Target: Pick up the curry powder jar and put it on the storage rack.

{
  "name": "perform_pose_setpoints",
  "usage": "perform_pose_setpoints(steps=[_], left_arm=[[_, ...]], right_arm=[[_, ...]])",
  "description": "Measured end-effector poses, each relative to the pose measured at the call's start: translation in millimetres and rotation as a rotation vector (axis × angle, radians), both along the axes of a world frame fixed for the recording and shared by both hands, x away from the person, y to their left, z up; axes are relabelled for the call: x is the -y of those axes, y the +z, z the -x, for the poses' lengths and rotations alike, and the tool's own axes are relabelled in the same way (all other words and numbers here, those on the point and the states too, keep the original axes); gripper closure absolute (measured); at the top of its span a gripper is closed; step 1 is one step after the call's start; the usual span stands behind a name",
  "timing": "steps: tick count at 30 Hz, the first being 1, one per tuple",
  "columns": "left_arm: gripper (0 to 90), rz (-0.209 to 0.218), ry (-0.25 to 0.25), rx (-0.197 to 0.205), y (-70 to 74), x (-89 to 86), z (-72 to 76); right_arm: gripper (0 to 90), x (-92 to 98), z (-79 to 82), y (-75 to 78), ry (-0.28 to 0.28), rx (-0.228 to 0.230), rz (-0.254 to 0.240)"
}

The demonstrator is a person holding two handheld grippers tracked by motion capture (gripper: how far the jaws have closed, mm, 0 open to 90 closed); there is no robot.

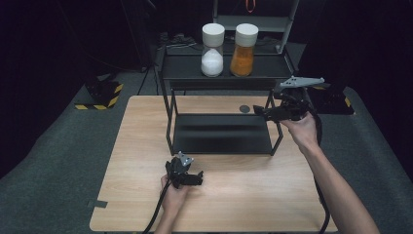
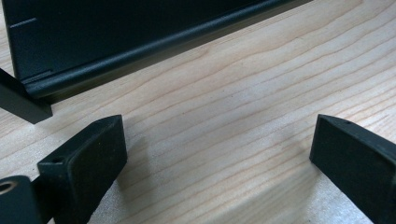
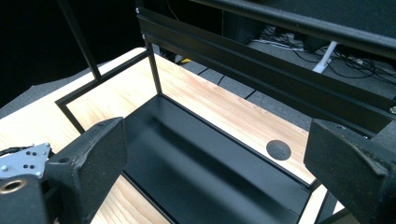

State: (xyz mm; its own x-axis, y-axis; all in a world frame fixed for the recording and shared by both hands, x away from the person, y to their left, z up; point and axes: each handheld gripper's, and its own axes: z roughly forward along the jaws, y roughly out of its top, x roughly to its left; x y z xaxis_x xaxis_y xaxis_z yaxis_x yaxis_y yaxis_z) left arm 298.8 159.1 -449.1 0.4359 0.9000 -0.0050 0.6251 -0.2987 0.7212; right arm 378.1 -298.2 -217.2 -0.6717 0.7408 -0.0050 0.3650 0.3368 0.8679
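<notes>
Two clear jars, white-capped, one of white powder (image 1: 212, 45), one of orange (image 1: 243, 45), top tier of black metal rack (image 1: 221, 132), frame's upper centre. Right gripper (image 1: 258, 111) at rack's right, jaws spread, empty; left gripper (image 1: 197, 177) on wooden worktop (image 1: 141, 146), lower centre, jaws spread. Approach step; next likely: lift right gripper to orange jar.

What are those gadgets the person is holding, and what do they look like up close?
Each is a black hand-held gripper, left and right, with two blocky jaws faced with matte black pads. A grey three-cornered plate with small holes sits on top, and a black cable trails back from each. The forearms are bare, no sleeves showing.
</notes>
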Motion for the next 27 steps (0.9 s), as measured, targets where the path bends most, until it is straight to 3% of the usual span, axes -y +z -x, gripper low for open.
perform_pose_setpoints(steps=[9,27], left_arm=[[3.8,0.0,0.0,0.0,0.0,0.1,0.0],[3.8,0.0,0.0,0.0,0.0,0.1,0.0]], right_arm=[[5.8,-2.5,4.8,-11.8,-0.01,0.003,0.012],[5.3,1.8,5.2,-38.3,-0.016,-0.035,-0.006]])
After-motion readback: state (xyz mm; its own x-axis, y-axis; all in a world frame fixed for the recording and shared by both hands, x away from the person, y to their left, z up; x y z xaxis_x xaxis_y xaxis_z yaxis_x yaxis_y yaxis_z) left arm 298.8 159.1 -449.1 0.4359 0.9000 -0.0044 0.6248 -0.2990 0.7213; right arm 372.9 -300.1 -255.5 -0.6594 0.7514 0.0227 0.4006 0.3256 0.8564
